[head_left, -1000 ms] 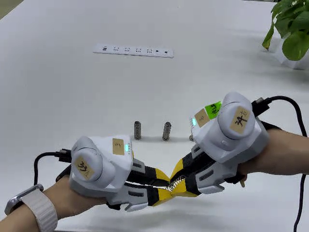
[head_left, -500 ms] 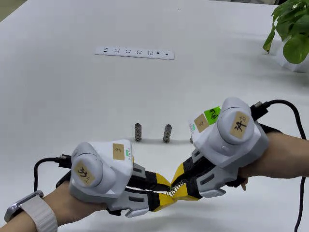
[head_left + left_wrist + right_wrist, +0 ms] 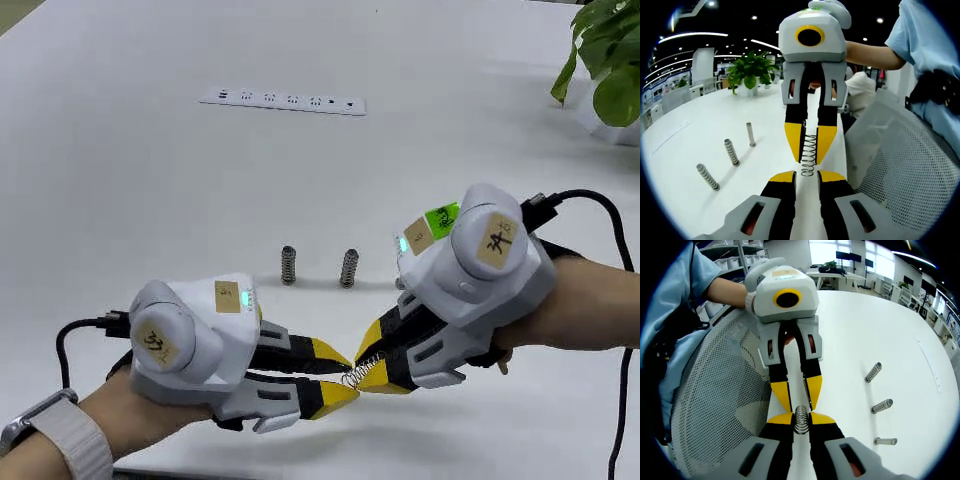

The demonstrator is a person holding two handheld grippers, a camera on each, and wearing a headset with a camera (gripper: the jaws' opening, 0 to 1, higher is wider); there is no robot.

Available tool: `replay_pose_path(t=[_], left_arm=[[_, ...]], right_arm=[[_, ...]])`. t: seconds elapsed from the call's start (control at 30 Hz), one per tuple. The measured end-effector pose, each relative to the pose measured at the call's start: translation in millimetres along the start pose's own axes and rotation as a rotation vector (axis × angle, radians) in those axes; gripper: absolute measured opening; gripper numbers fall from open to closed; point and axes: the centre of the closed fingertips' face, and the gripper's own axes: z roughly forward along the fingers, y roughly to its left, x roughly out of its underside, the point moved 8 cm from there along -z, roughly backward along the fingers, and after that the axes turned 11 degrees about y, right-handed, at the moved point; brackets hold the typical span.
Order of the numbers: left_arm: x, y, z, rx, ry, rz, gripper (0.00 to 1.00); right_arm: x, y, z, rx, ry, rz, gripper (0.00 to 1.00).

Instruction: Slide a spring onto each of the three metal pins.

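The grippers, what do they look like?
Both the left gripper and right gripper have white rounded bodies, black jaws with yellow tips, tan stickers with handwriting and black cables. The right one has a green tag. The person wears a pale wristband and a light blue shirt.

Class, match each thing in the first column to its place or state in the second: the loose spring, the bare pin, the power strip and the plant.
Column one:
1 loose spring
2 bare pin
3 power strip
4 plant

Column two:
A lies flat, far across the table
B stands upright with nothing on it
C leafy green, at the far right
D between the fingers of the right gripper

Pairs: 1-D, 2-B, 3-A, 4-C
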Motion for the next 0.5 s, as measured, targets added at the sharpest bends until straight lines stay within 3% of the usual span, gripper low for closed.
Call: replay_pose_path(t=[0.07, 0.13, 0.2, 0.37, 0.5], left_arm=[[0.3, 2.7, -2.6, -0.019, 0.001, -0.018, 0.23], [1.8, 7.9, -5.2, -0.073, 0.021, -0.06, 0.34], [4.5, 12.6, -7.1, -0.092, 0.036, -0.112, 0.46], [6.7, 22.7, -13.1, -0.177, -0.004, -0.195, 0.71], [7.3, 30.3, -20.7, -0.227, -0.011, -0.21, 0.83]], right_arm=[[1.9, -2.1, -1.7, 0.005, 0.004, 0.002, 0.13], [4.6, -4.5, -3.0, 0.009, 0.01, 0.004, 0.13], [6.8, -6.0, -4.1, 0.01, 0.017, 0.004, 0.13], [10.9, -10.7, -7.8, 0.016, 0.037, -0.001, 0.13], [13.8, -16.9, -12.4, 0.024, 0.057, -0.008, 0.13]])
